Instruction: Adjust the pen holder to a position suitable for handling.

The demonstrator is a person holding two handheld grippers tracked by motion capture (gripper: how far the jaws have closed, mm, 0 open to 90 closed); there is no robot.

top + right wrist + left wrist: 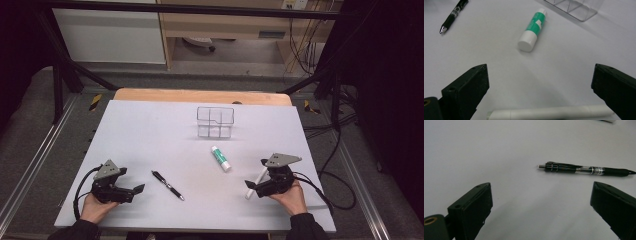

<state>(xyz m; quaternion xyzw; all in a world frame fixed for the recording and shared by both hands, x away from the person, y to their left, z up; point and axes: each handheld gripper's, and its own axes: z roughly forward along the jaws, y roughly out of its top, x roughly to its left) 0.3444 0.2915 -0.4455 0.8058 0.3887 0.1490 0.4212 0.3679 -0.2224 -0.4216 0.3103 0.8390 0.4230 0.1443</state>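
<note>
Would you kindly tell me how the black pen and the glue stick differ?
The pen is black and thin; the glue stick is green-and-white and thicker. The pen lies nearer the left gripper, the glue stick nearer the clear box. Both lie flat on the table, untouched.

On the table [150,125], the divided box [215,121] stands toward the far edge, just right of the middle. The glue stick [220,158] lies nearer, in front of the box and a little to its right. The pen [167,185] lies left of the glue stick, closer to the near edge. The marker [256,182] lies near the right edge, right of the glue stick. The left gripper [135,192] rests at the near left corner, the right gripper [252,187] over the marker.
</note>
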